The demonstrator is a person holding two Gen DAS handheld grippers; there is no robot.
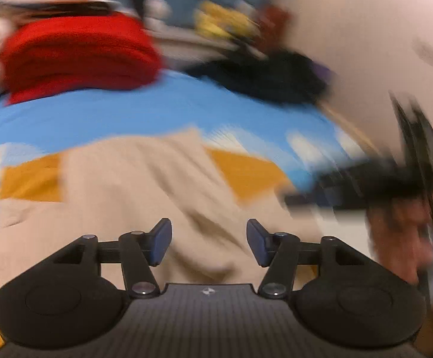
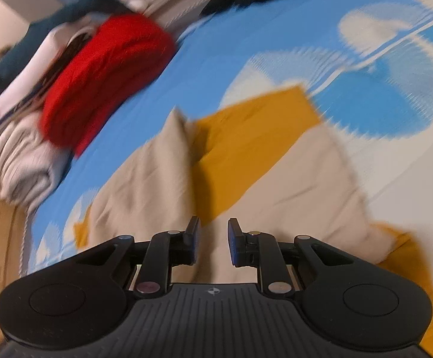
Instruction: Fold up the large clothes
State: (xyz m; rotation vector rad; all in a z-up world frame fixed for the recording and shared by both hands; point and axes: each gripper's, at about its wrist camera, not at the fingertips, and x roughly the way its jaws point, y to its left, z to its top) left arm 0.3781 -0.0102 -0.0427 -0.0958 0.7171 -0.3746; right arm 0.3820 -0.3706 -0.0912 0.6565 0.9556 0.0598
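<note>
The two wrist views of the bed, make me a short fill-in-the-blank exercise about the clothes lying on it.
1. The bedsheet is mostly ____ with white shapes.
2. The folded sweater on top of the pile is ____.
3. The beige garment lies spread over a ____ one.
4. Between the fingers of the left tool there is ____ gripped.

Missing words: blue; red; yellow; nothing

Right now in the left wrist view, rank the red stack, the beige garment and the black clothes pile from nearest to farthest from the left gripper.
1. Beige garment, right under the left gripper.
2. Red stack, far left.
3. Black clothes pile, far right; too close to the red stack to call.
</note>
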